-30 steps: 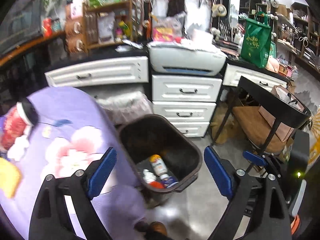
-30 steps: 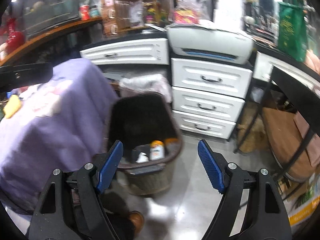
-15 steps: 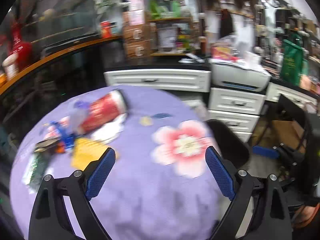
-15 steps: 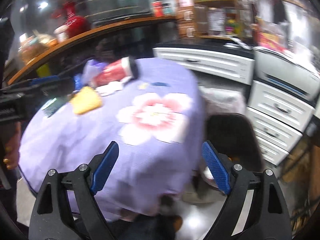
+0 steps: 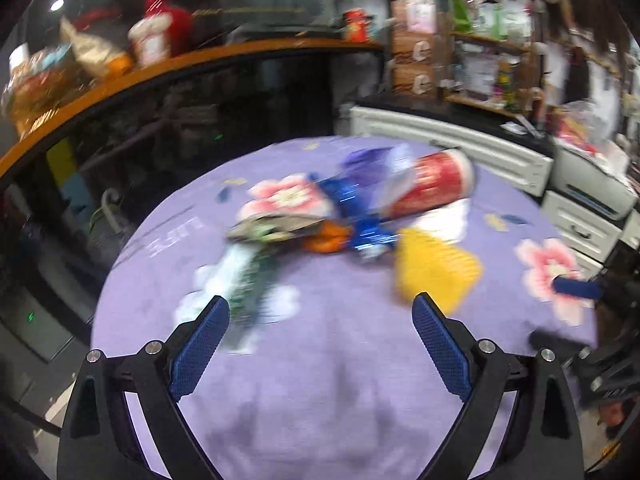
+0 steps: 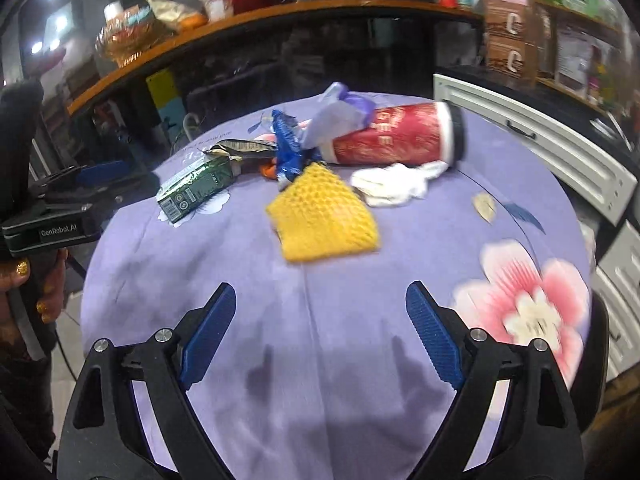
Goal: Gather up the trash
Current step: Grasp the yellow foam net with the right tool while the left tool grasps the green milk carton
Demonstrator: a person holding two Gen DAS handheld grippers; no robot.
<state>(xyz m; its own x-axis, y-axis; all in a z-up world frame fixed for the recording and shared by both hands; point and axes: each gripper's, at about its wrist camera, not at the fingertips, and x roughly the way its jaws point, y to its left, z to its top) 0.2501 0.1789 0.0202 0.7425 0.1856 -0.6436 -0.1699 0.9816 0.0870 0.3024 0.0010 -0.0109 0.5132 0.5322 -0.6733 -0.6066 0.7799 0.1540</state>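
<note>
A pile of trash lies on the round table's purple flowered cloth (image 6: 320,360). In it are a toppled red paper cup (image 6: 400,140), a yellow foam net (image 6: 324,216), a crumpled white tissue (image 6: 396,184), a green carton (image 6: 196,190), a blue wrapper (image 6: 288,148) and a purple bag (image 6: 336,116). My right gripper (image 6: 320,312) hangs open over the cloth on the near side of the net, with nothing between its jaws. My left gripper (image 5: 320,320) is open and empty too, short of the blurred carton (image 5: 248,276) and net (image 5: 436,268). A hand holds it at the left edge of the right wrist view.
White drawers (image 6: 540,152) and a printer (image 5: 592,184) stand to the right of the table. A wooden-edged counter (image 6: 280,12) with jars and packets curves behind it. A dark bin rim (image 6: 600,340) shows past the table's right edge.
Both views have swung left from the black bin on the floor to the table top. The trash pile now lies ahead of both grippers, and both have stayed open.
</note>
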